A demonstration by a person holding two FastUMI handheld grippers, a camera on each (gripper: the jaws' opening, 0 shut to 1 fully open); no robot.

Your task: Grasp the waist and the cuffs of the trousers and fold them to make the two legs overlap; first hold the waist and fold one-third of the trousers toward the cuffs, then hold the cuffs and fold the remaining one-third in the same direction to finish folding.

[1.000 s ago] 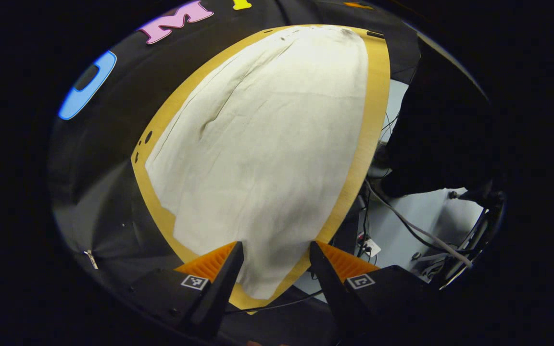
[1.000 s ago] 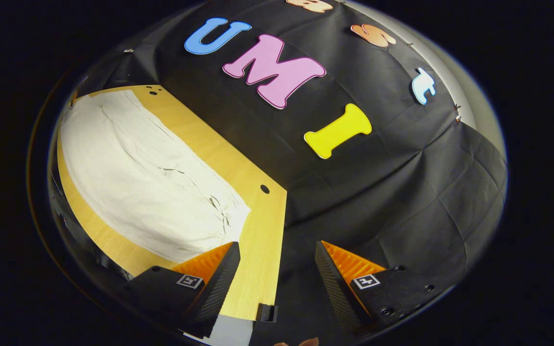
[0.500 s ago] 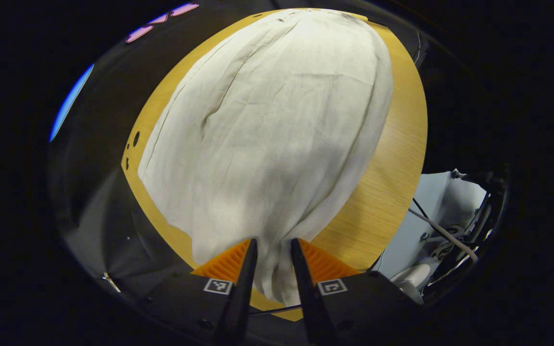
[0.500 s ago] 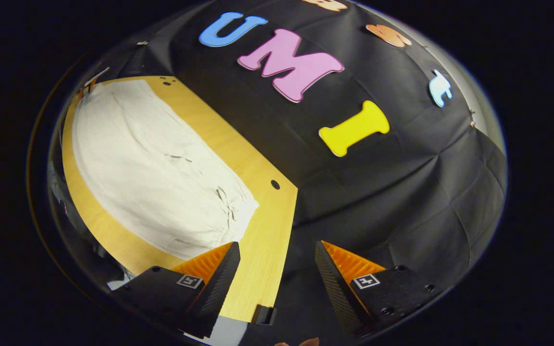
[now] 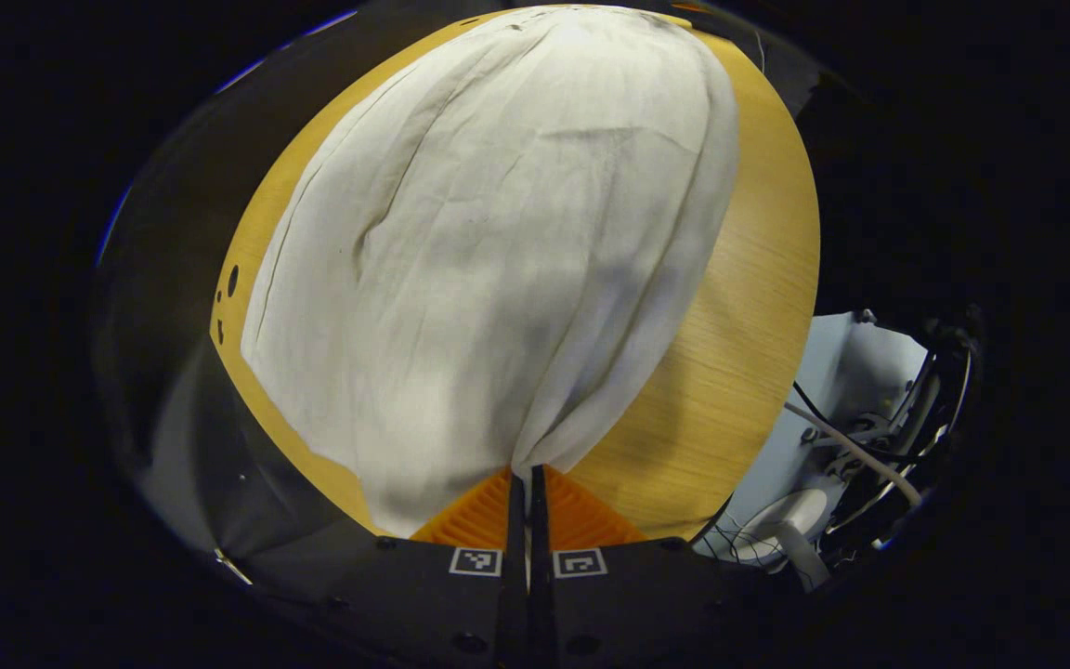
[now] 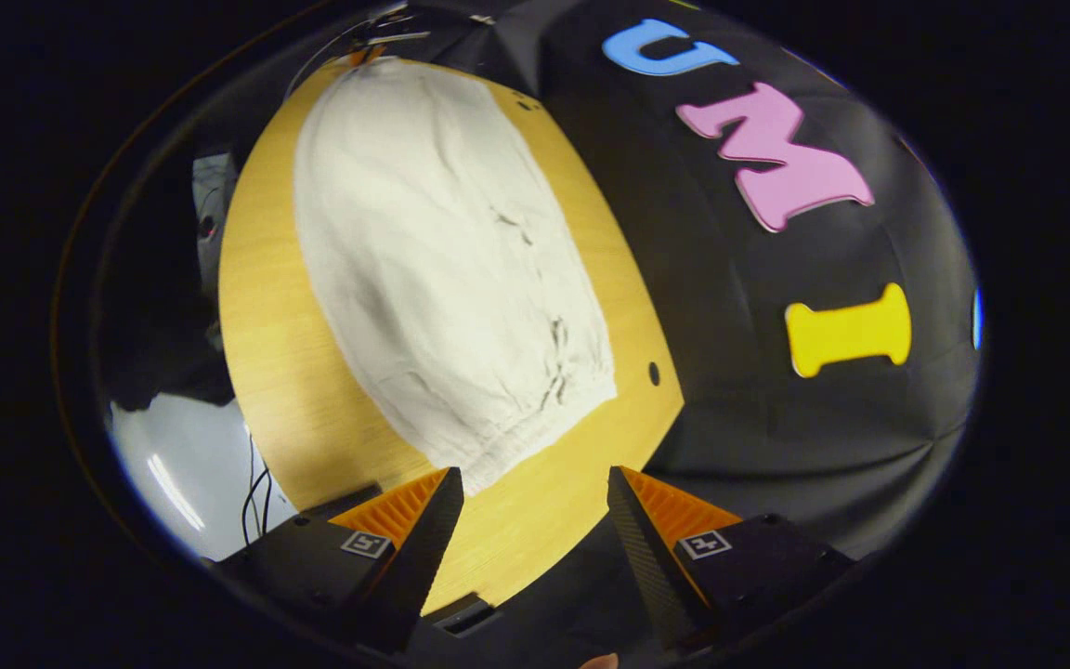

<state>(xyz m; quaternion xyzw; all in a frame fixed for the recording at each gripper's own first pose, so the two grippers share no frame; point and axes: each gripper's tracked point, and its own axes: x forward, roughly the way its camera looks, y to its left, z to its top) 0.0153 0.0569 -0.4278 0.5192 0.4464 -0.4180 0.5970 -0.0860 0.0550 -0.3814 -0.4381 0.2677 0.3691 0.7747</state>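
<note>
On the wooden table [image 5: 739, 372], white trousers [image 5: 498, 260] between left gripper [image 5: 526, 483] jaws.

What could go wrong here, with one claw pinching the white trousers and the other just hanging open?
The left gripper pinches only a small bunch at the edge of the trousers, so the cloth may slip out or lift unevenly. The right gripper hangs open above the table, holding nothing; pulling from one end alone could drag the trousers crooked.

trousers [image 5: 489, 242] spread on table [image 5: 739, 372]
</note>
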